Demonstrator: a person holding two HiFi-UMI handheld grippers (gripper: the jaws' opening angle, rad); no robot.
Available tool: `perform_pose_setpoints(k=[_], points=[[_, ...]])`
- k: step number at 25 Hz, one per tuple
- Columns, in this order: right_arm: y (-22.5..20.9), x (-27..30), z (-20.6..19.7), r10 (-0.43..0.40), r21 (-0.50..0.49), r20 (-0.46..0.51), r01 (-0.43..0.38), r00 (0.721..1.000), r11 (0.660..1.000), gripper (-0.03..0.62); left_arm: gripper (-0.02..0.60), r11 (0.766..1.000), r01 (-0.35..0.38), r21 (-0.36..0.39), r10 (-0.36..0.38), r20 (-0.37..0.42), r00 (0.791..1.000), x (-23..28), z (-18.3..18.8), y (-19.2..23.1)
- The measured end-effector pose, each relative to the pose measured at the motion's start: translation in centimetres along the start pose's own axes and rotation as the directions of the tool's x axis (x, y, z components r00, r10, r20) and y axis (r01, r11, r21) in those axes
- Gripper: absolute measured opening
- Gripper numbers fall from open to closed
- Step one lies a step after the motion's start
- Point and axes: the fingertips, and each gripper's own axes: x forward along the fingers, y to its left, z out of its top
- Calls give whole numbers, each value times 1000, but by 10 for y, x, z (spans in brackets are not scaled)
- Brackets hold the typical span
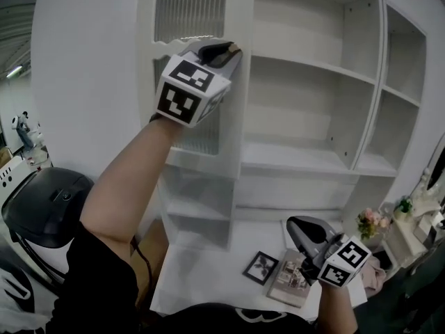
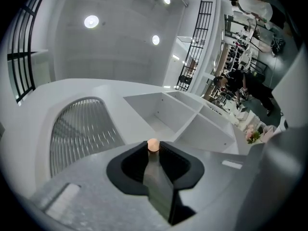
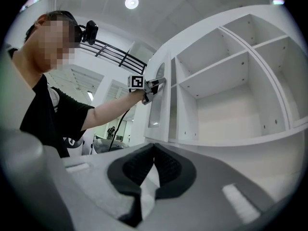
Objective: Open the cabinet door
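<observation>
Door: ribbed-glass leaf at the upper left of the cabinet, swung ajar from the shelves.
Left gripper: raised, jaws pinching the door's edge at what looks like a small peach knob.
Right gripper: low over the desk, jaws pressed together, empty.

Pale wall; round ceiling lights; black railing; white desk.

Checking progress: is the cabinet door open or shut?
Partly open. In the right gripper view a gap shows between the door and the shelves; the left gripper grips it.
</observation>
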Motion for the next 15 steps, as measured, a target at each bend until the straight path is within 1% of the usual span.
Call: perform_pose_setpoints(k=[6, 15], points=[[34, -8, 22, -33, -48, 24, 34, 999, 998, 3, 75, 999, 40, -8, -40, 22, 999, -17, 14, 0], [76, -16, 25, -101, -54, 35, 103, 994, 993, 3, 75, 995, 85, -43, -83, 43, 996, -42, 26, 1]])
